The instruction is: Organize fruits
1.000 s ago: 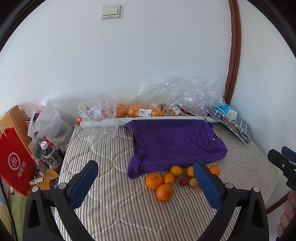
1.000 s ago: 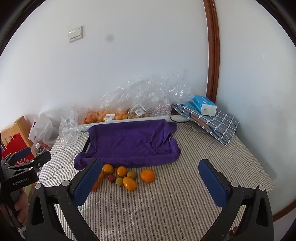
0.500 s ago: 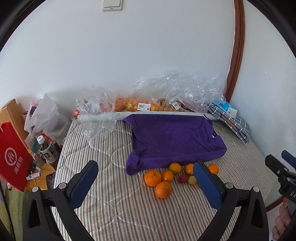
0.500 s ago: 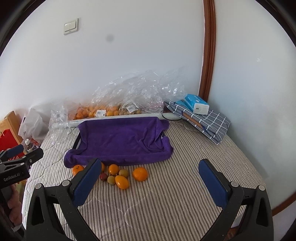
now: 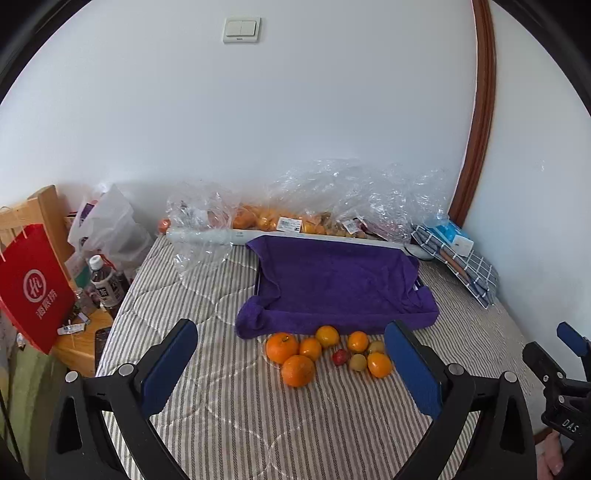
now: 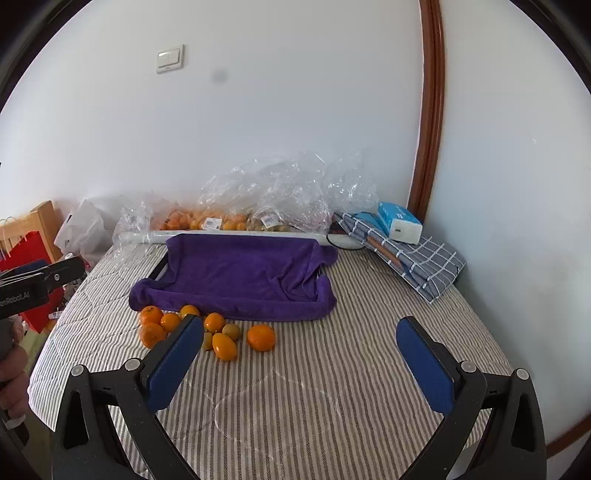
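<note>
The left gripper (image 5: pixel 291 363) hangs above the striped bed cover (image 5: pixel 229 413) with its blue pads (image 5: pixel 168 365) spread wide apart and nothing between them. The right gripper (image 6: pixel 301 363) is likewise spread wide and empty, its left pad (image 6: pixel 173 362) overlapping the near edge of the fruit pile in that view.

The loose fruits (image 5: pixel 325 350) lie in a small cluster on the cover, touching or just beside one another: several oranges, a small red fruit (image 5: pixel 340 356) and two pale greenish ones. They sit just beside the front edge of the purple towel (image 5: pixel 340 284), which drapes over a shallow tray. One orange (image 6: pixel 261 336) rests slightly apart at the right end of the cluster.

In front of the fruits the cover is bare striped cloth, open to the bed's near edge. Behind the towel a white bar (image 5: pixel 207 236) and crumpled clear bags of fruit (image 5: pixel 295 214) line the wall. A checked cloth (image 6: pixel 417 262) with a blue tissue pack (image 6: pixel 399 223) sits in the right corner; a red paper bag (image 5: pixel 33 288) and bottles (image 5: pixel 105 286) stand off the left edge.

Compared with a second ago, both cameras sit higher and farther back, so the wall switch (image 5: pixel 240 30) appears lower in the left view; the fruits and towel have not moved.
</note>
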Tool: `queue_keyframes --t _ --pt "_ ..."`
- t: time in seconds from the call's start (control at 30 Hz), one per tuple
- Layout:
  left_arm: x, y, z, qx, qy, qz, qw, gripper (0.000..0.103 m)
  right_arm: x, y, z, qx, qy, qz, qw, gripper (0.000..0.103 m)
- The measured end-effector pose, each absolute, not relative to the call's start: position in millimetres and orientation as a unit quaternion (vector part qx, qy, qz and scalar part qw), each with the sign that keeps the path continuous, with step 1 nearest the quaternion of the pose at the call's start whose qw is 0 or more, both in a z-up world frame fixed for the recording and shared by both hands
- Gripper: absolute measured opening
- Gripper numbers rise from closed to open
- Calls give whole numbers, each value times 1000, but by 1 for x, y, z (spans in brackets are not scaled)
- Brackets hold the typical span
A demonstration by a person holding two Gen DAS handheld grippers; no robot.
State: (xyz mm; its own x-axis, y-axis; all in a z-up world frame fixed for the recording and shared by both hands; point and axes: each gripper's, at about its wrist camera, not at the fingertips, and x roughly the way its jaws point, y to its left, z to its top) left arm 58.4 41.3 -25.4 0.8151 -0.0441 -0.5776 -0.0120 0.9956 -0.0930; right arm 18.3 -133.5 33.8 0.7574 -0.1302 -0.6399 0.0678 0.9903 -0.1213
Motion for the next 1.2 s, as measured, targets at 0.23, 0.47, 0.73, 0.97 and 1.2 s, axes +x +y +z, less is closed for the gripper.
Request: queue_keyframes --t 0.23,0.47,0.73,0.97,1.2 --pt "50 32 -37 -36 317 1 948 102 13 -149 20 -9 356 -43 933 103" --pt "63 40 -64 -19 335 14 942 102 22 -155 -12 12 371 -27 928 95" --pt "94 54 -110 -14 369 21 929 96 70 -152 -73 -10 430 -9 903 60" --pt "113 65 -145 -19 394 2 919 96 102 -132 -118 -15 463 32 886 55" --pt "126 84 -172 -58 418 -32 906 92 138 -134 -149 -18 490 29 871 51"
